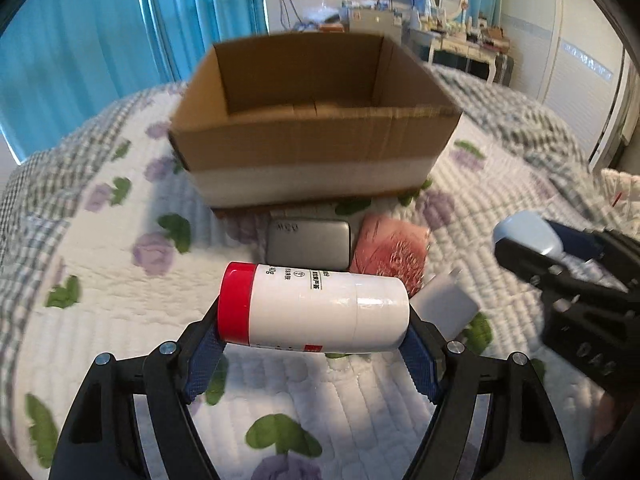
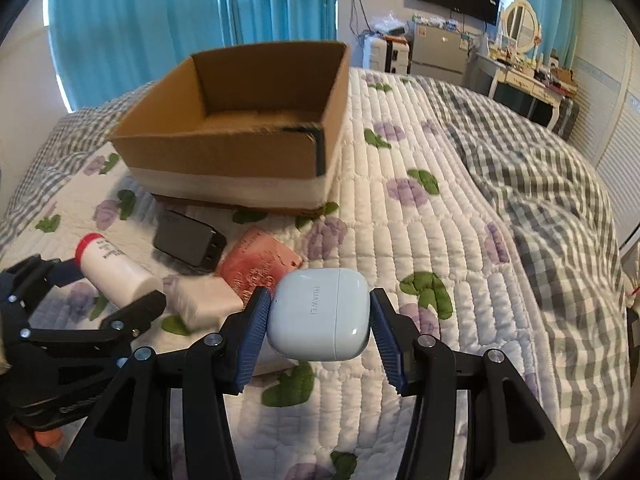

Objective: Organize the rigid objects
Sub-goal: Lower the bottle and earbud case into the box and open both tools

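Note:
My left gripper (image 1: 314, 330) is shut on a white bottle with a red cap (image 1: 316, 308), held sideways above the quilt. My right gripper (image 2: 318, 320) is shut on a pale blue earbuds case (image 2: 318, 314), also lifted. An open, empty cardboard box (image 1: 312, 120) stands on the bed beyond both; it also shows in the right wrist view (image 2: 240, 128). On the quilt in front of the box lie a dark grey power bank (image 1: 308, 244), a pink packet (image 1: 390, 250) and a white block (image 1: 446, 306). The right gripper shows at the right edge of the left wrist view (image 1: 560, 256).
The bed has a white floral quilt (image 2: 400, 208) and a grey checked blanket (image 2: 540, 200) on the right. Blue curtains (image 1: 80, 40), a wall TV, a dresser with a mirror (image 2: 520, 24) and clutter stand behind.

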A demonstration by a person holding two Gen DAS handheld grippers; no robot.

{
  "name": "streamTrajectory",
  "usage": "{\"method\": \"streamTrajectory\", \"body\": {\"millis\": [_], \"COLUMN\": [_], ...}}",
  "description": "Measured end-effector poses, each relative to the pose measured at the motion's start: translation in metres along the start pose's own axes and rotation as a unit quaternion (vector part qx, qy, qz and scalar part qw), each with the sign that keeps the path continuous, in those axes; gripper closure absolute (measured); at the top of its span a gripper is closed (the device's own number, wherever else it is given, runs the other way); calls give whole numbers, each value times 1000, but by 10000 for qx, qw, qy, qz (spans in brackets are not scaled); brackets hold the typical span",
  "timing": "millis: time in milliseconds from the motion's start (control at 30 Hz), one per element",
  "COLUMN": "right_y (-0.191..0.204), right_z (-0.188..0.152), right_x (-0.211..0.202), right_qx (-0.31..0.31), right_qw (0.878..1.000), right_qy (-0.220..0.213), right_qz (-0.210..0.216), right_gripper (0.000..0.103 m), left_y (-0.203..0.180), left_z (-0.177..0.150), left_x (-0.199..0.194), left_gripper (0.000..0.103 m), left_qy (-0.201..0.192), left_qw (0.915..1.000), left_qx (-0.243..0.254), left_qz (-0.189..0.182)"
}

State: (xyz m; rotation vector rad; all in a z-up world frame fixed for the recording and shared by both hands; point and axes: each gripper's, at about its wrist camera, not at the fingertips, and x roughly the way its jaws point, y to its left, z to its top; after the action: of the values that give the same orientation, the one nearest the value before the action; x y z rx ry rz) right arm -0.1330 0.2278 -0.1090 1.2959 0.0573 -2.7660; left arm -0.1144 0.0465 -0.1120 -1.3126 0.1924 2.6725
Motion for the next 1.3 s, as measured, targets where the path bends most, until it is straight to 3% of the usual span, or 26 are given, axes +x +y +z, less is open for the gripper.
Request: {"method": "streamTrajectory", "body": {"millis": [333, 667, 867, 967, 1133, 1300], "right_y": [15, 22, 16, 19, 17, 4], "right_z": [34, 123, 184, 205, 225, 222], "right_x": [-57, -97, -89, -71, -18, 29], "right_qx": [-258, -539, -347, -474, -515, -528], "right_qw": [9979, 9897, 9864, 9857, 9885, 9911], "right_qy": [-593, -1315, -1492, -1556, -1378, -1194], "right_qz": [11, 189, 604, 439, 346, 274], "right_gripper": [53, 53, 53, 53, 53, 53], "left_y": [12, 30, 44, 46, 45, 37], "left_z": [44, 134, 186, 201, 206, 205], "left_x": [-55, -83, -49, -19, 33, 75], "left_gripper": [24, 24, 24, 24, 24, 24], "left_qy": [-615, -1224, -1129, -1017, -852, -700], "left_qw": [9980, 9924, 9930, 9941, 9954, 9969], "left_qx": [-148, -130, -357, -360, -380, -193], "left_qz": [22, 14, 0, 112, 203, 288]}}
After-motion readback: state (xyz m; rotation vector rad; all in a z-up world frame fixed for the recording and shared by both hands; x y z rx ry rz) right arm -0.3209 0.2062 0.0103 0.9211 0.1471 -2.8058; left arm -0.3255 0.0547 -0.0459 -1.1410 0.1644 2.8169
